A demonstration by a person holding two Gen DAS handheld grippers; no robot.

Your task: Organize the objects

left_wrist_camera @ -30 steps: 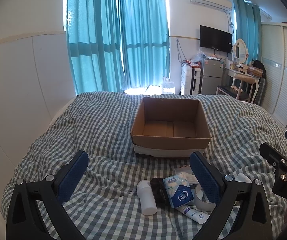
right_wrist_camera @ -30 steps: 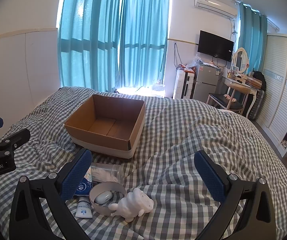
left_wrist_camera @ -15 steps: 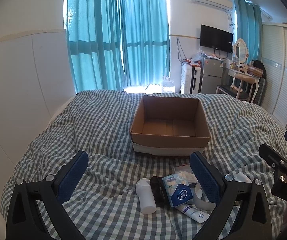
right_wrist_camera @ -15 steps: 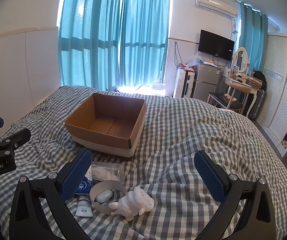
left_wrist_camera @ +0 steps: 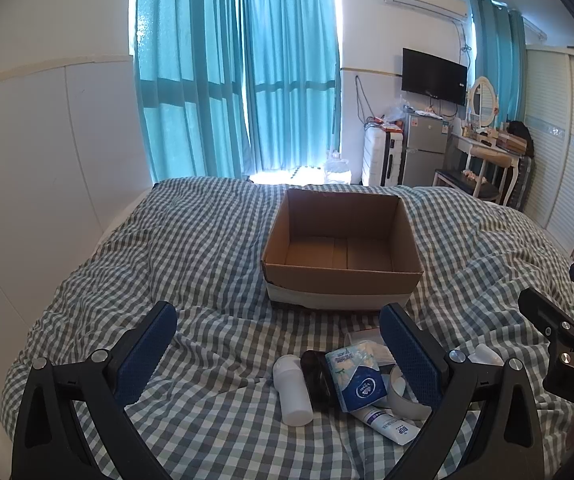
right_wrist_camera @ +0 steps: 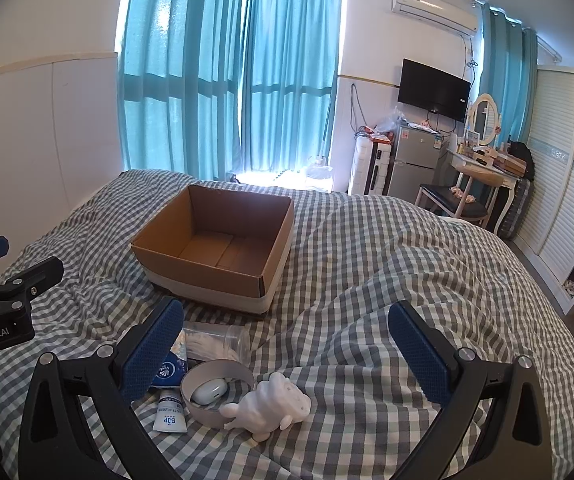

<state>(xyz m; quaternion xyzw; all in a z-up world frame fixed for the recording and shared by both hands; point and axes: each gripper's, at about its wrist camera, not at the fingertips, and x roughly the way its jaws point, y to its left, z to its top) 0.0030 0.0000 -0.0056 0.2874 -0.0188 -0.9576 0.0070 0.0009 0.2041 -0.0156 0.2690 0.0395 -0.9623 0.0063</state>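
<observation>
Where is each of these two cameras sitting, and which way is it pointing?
Left wrist view: rides the left gripper, looking along its open fingers over the bed to the box; the right gripper shows at its right edge.
Right wrist view: rides the right gripper, facing likewise; the left gripper shows at its left edge.
Shared: box, tissue pack, tube.
</observation>
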